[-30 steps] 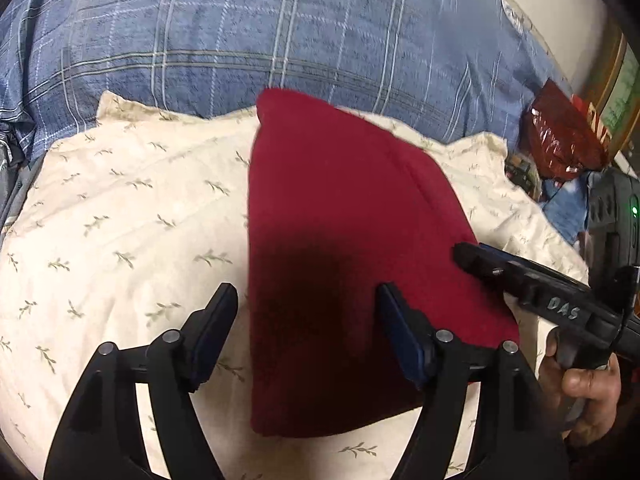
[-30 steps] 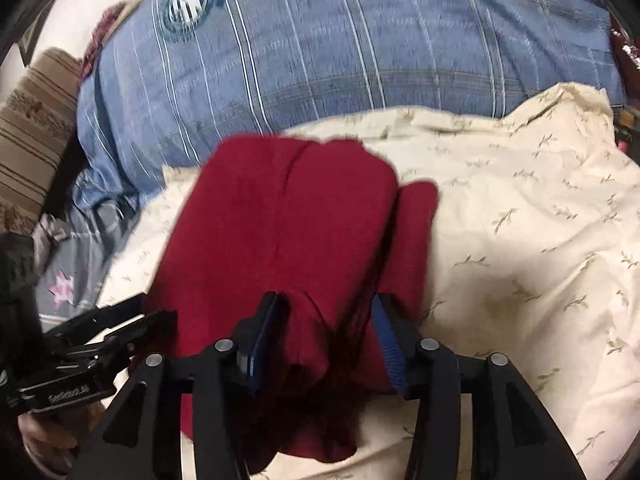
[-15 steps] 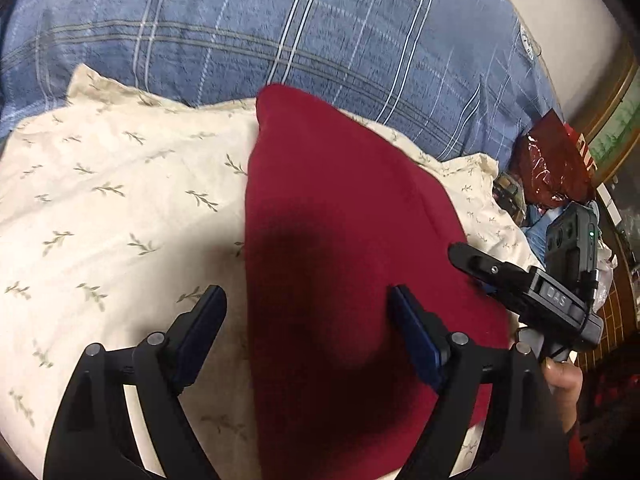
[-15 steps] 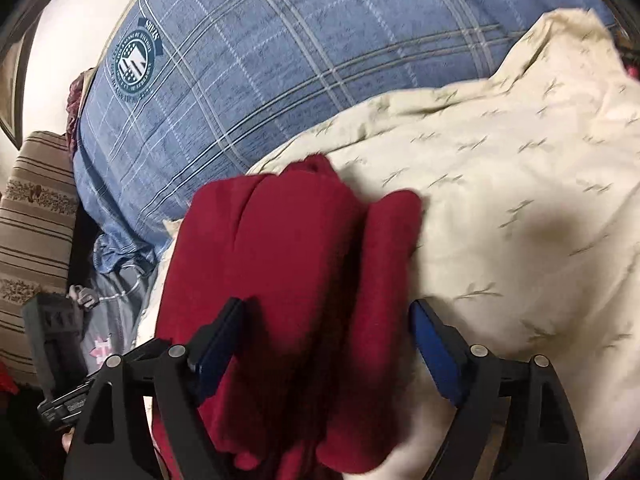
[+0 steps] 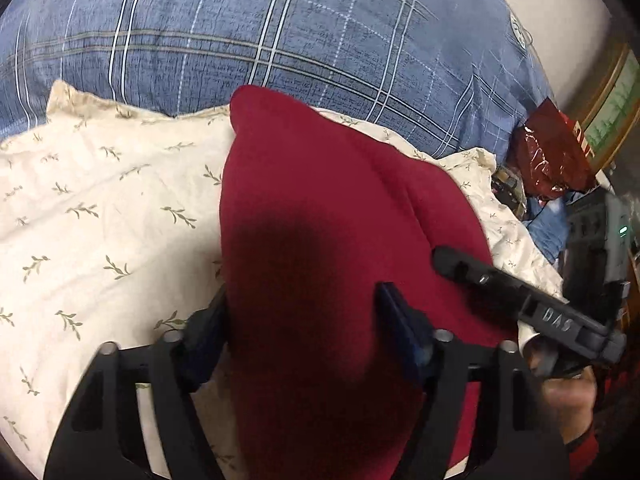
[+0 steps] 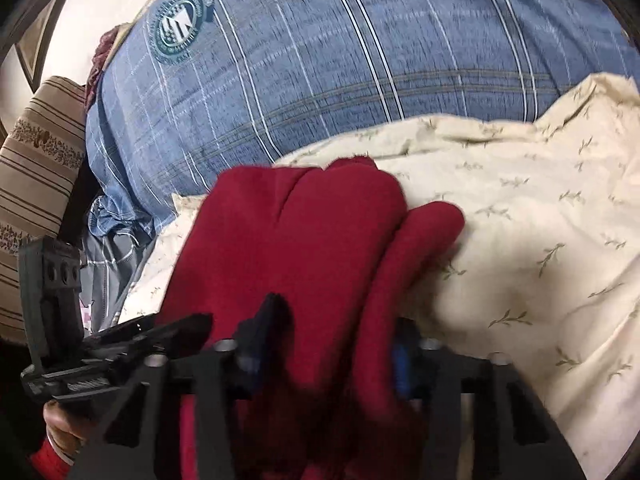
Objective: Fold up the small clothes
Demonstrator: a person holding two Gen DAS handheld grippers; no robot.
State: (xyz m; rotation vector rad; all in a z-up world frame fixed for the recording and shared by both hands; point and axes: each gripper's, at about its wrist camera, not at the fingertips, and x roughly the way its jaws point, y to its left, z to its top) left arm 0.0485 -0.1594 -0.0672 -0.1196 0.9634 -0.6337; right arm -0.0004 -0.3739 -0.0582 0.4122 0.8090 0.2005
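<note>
One red garment (image 5: 328, 216) lies folded on one cream pillow with a leaf print (image 5: 100, 208), which rests against one blue plaid cushion (image 5: 280, 32). Two grippers work at its near end. The left gripper (image 5: 304, 320) has its fingers on either side of the cloth's near left part, the jaws set at a middling width with red fabric filling the gap. The right gripper (image 6: 332, 340) is likewise closed in on the thick folded layers at the near right. The bulging cloth hides both sets of pads, so how firmly they pinch cannot be told. Only the left wrist view shows a shiny red packet (image 5: 552, 152) beyond the pillow's right corner. Only the right wrist view shows a striped brown cushion (image 6: 36, 184) and the plaid cushion's round crest (image 6: 178, 26)
</note>
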